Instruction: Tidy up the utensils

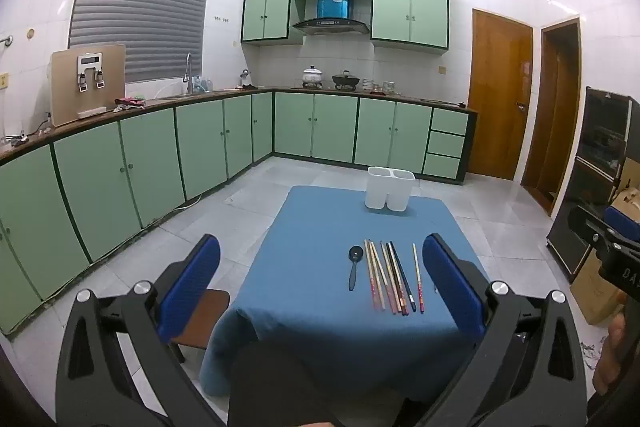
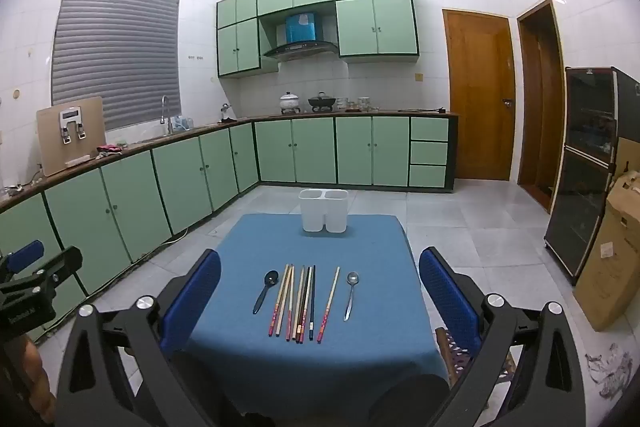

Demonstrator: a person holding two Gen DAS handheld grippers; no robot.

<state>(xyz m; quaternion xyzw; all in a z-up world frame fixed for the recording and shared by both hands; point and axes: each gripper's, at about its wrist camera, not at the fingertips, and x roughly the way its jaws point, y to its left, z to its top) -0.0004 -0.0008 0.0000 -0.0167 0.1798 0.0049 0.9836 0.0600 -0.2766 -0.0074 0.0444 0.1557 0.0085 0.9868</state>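
While the left hand-held gripper (image 1: 320, 283) hangs wide open and empty, left wrist view lists: black spoon (image 1: 354, 267), chopsticks (image 1: 390, 277), two-compartment white holder (image 1: 390, 188) on the blue surface (image 1: 304, 227). Right wrist view: right hand-held gripper (image 2: 320, 287) open, empty; metal spoon (image 2: 351, 293) nearest. Advice: pinch one handle mid-length.

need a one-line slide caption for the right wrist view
Open right gripper above blue-clothed table: black spoon, chopsticks, metal spoon laid out, empty white holder behind.

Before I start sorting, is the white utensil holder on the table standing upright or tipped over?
Upright. The white utensil holder stands on its base on the blue tablecloth, both openings facing up.
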